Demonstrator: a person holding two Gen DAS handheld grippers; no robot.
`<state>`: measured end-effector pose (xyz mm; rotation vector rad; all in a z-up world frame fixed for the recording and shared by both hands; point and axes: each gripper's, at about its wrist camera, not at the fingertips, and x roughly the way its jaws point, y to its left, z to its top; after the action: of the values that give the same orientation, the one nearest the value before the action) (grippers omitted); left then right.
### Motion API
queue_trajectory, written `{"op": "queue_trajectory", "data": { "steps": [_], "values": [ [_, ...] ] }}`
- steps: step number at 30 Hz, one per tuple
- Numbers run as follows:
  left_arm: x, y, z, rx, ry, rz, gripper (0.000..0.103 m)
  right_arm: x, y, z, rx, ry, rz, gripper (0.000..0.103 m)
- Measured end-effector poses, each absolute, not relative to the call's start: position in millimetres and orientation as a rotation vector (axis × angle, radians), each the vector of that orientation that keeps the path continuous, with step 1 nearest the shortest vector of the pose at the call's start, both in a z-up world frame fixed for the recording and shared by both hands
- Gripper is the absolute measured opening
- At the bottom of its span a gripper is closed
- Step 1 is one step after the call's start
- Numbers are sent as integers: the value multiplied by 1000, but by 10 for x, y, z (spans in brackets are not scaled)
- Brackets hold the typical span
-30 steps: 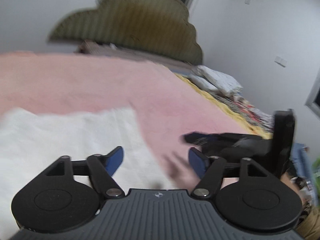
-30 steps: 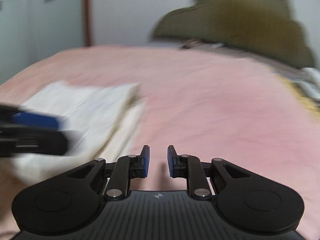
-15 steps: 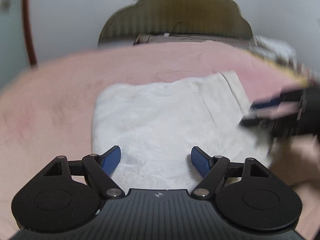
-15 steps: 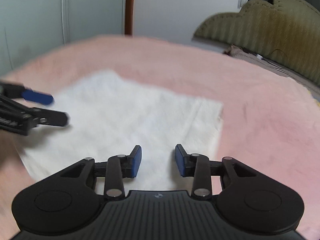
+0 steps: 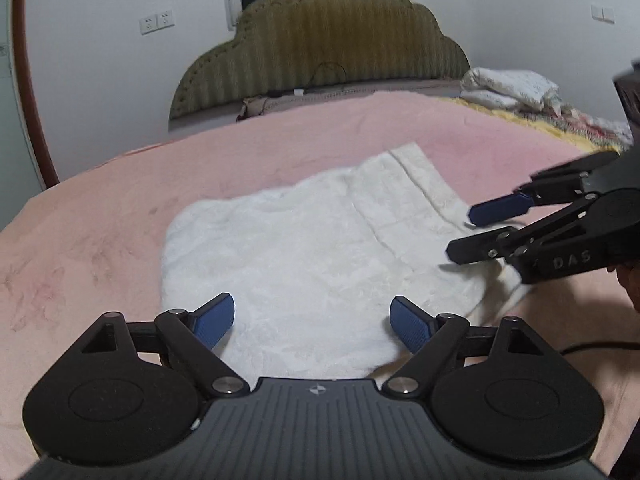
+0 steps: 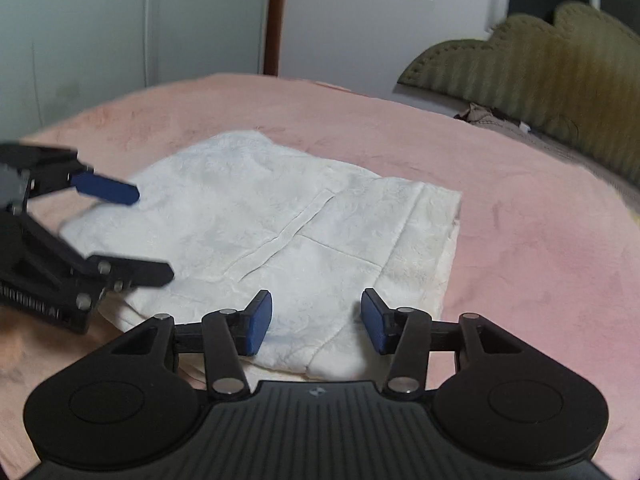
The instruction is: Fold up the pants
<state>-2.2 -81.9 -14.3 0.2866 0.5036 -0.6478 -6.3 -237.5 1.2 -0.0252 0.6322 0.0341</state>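
Note:
White fleecy pants (image 5: 320, 248) lie folded into a flat bundle on the pink blanket (image 5: 100, 240). My left gripper (image 5: 311, 303) hovers over their near edge. Its jaws are wide and still opening, and the pads grip nothing. In the left wrist view my right gripper (image 5: 462, 232) comes in from the right, over the bundle's right edge. In its own view the right gripper (image 6: 316, 296) stands above the pants (image 6: 280, 216), jaws opening, cloth below them but not pinched. The left gripper (image 6: 152, 234) shows at that view's left, over the bundle's left edge.
An olive scalloped headboard (image 5: 332, 48) stands at the far end of the bed. Folded patterned bedding (image 5: 516, 88) is piled at the far right. A pale wardrobe (image 6: 100, 40) and white walls surround the bed. A dark cable (image 5: 592, 346) runs along the right side.
Both views have swung onto the white pants and come lower over them. The right jaws went from nearly shut to clearly apart. The left jaws widened a little.

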Motion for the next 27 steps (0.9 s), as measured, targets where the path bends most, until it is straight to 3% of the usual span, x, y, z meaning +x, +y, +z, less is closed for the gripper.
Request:
{"op": "queue_trajectory", "data": {
  "steps": [7,27],
  "values": [
    [175,-906,-204,221,557,-515,94,-109,-2459,229,89,498,-34,49],
    [120,-993,-306,231,531,-445,102,36,-2272,-66,105,578,25,53]
  ]
}}
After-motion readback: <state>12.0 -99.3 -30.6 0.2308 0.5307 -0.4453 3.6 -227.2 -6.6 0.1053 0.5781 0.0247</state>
